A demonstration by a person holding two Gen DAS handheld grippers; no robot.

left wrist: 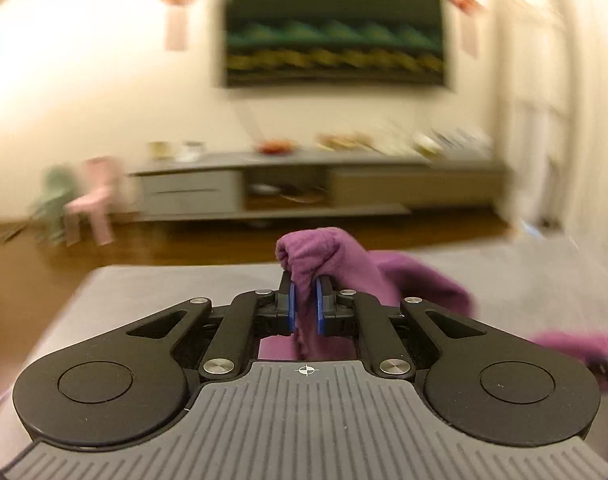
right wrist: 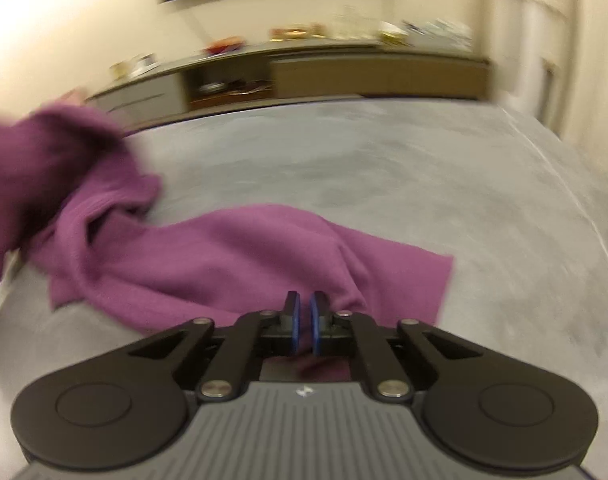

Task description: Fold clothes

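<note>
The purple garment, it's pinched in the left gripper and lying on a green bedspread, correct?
Not quite: the bedspread is grey, not green, as the right wrist view shows. The purple garment is indeed pinched in the left gripper.

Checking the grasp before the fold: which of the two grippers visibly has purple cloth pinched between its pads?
The left gripper: the purple garment bunches up between its pads. The right gripper shows none there.

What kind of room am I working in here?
Likely a home living room: a wall-mounted TV, a low media cabinet under it, small children's chairs, and the purple garment on a grey padded surface.
</note>
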